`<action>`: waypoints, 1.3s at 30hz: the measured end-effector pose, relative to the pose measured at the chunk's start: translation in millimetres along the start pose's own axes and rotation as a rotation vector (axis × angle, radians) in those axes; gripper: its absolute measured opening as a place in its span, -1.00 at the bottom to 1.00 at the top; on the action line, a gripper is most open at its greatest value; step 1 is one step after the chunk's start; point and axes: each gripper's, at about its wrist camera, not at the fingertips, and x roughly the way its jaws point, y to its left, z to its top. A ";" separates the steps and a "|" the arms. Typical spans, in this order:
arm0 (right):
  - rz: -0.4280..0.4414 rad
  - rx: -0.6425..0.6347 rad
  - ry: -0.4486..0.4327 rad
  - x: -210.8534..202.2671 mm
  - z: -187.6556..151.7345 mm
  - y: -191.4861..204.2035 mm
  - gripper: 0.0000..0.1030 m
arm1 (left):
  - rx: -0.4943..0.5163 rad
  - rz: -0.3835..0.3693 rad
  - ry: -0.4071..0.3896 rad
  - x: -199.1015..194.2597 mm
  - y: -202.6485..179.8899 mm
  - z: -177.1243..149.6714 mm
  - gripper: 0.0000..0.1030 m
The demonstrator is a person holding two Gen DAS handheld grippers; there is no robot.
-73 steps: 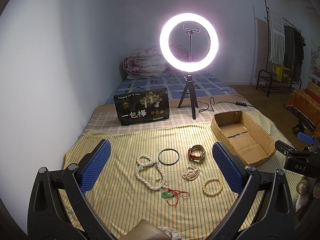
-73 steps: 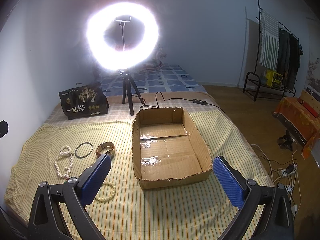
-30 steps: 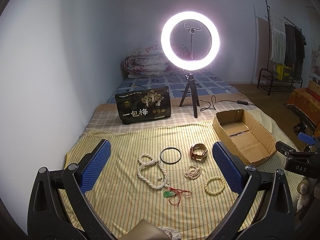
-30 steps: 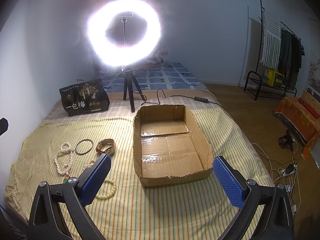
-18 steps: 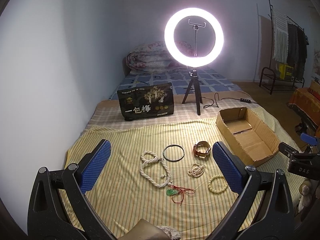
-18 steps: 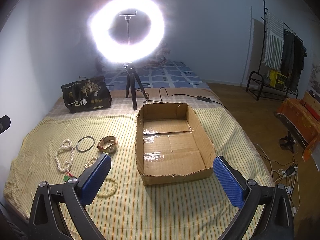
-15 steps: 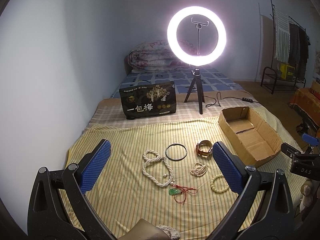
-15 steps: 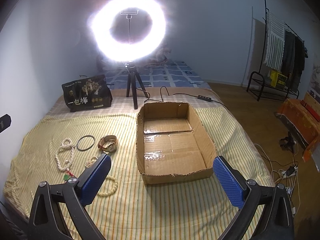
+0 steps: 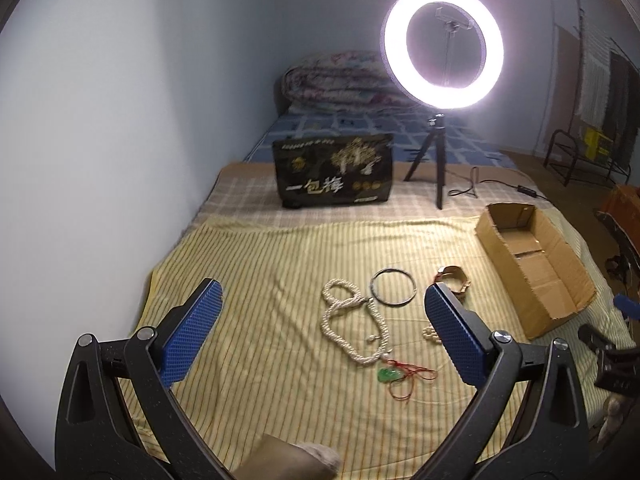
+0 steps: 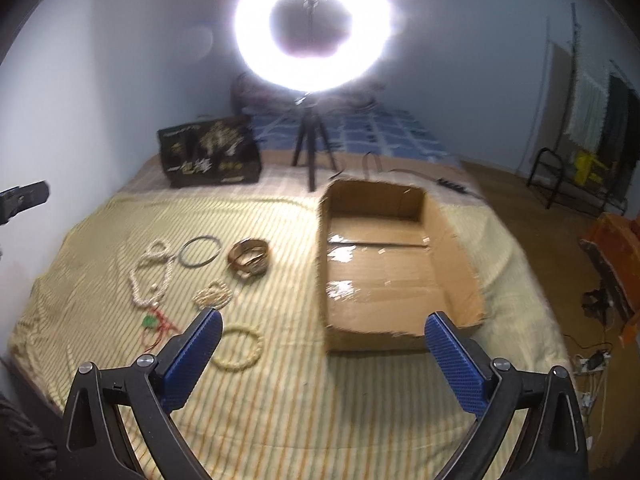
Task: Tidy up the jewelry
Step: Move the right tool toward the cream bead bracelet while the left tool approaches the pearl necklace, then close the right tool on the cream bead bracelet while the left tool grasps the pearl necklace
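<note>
Across the lower half of both frames a yellow striped cloth (image 9: 260, 264) covers the bed, and the jewelry lies scattered on it. Low in the left wrist view, the left gripper (image 9: 320, 324) hangs above the cloth with its blue-padded fingers (image 9: 192, 336) spread wide and nothing between them. Between those fingers, at mid frame, lies a long white bead necklace (image 9: 352, 328) in loose loops. A dark thin bangle (image 9: 393, 286) sits just to its upper right, and a green pendant on red cord (image 9: 390, 374) lies just below the necklace. A brown-strapped watch (image 9: 454, 278) shows beside the right finger's tip, partly hidden by it, and a small cluster of pale beads (image 9: 430, 332) peeks out at that finger's left edge.

At the right of that frame stands an open cardboard box (image 9: 560, 304), apart from the jewelry, with bare cardboard showing inside. Toward the top, a lit ring light (image 9: 442, 46) stands on a small tripod, with a black printed bag (image 9: 332, 172) upright to its left.

Low in the blurred right wrist view, the right gripper (image 10: 322, 344) is likewise wide open and holds nothing. A cream bead bracelet (image 10: 238, 348) lies just right of its left finger, near the bottom left of the frame. The box fills the middle right, its front wall between the fingertips. The other pieces sit in the left middle of the frame, left of the box.
</note>
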 end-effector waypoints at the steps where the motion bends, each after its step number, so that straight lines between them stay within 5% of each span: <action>1: 0.018 -0.001 0.013 3.7 -1.0 1.7 0.94 | -0.009 -0.002 0.015 4.1 2.0 0.0 1.00; 8: 0.106 -0.014 0.145 32.2 -13.6 13.7 0.69 | -0.049 -0.034 0.148 43.4 10.8 -5.1 0.81; 16: 0.215 0.047 0.313 63.9 -28.1 16.1 0.41 | -0.116 -0.077 0.335 99.2 20.6 -16.5 0.23; 25: 0.244 0.044 0.394 88.2 -35.6 25.2 0.11 | -0.196 -0.125 0.493 149.8 27.0 -34.1 0.10; 39: 0.241 0.168 0.469 124.3 -34.4 26.4 -0.27 | -0.257 -0.152 0.565 186.6 34.0 -40.7 0.02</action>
